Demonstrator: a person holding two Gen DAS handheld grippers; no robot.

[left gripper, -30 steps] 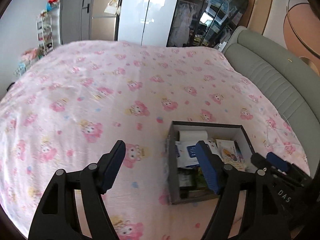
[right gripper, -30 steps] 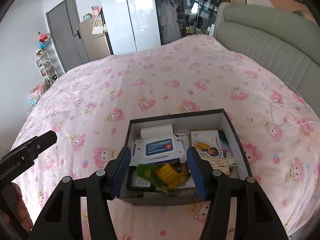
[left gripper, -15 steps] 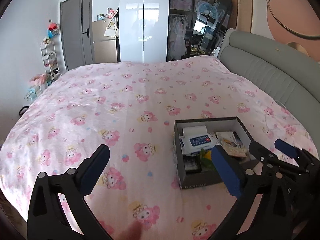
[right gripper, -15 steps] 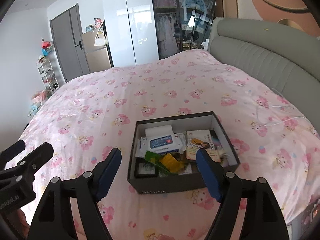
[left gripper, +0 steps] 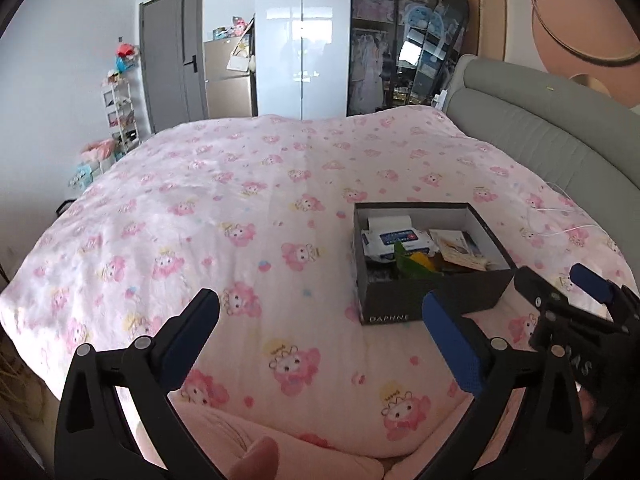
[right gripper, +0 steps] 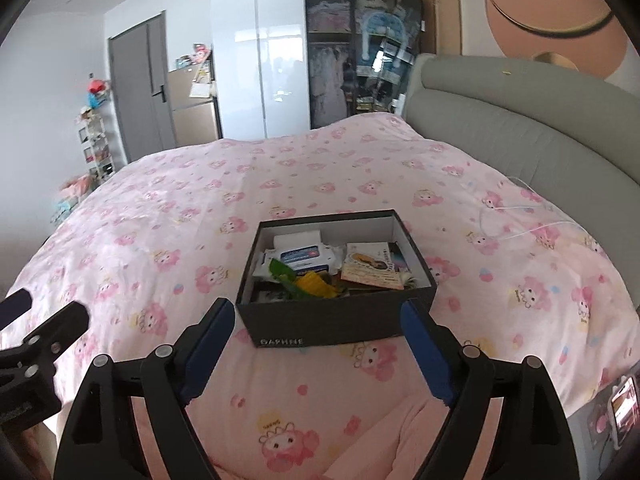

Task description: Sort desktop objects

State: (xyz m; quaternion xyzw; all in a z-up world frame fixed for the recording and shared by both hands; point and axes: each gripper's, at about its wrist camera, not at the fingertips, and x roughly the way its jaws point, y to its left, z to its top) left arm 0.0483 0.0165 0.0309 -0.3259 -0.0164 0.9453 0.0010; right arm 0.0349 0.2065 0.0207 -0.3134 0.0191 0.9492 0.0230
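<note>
A dark open box (right gripper: 320, 324) sits on the pink patterned bed; it also shows in the left wrist view (left gripper: 432, 300). Inside lie a white wipes pack with a blue label (right gripper: 306, 256), a green and yellow packet (right gripper: 308, 282), a white roll (right gripper: 298, 238) and booklets (right gripper: 372, 270). My right gripper (right gripper: 318, 322) is open and empty, held just in front of the box's near wall. My left gripper (left gripper: 320, 312) is open and empty, to the left of the box above the bedspread. The right gripper (left gripper: 560, 284) shows at the right of the left wrist view.
A grey padded headboard (right gripper: 520, 132) runs along the right. A white cable (right gripper: 520, 220) lies on the bedspread (left gripper: 240, 208) right of the box. A wardrobe (right gripper: 260, 60), a door (right gripper: 136, 88) and a shelf rack (right gripper: 94, 140) stand beyond the bed. A phone (right gripper: 622, 404) is at lower right.
Both grippers have pulled back and up from the box, which now looks smaller and farther. Both jaws have opened wider. The box's contents have not moved.
</note>
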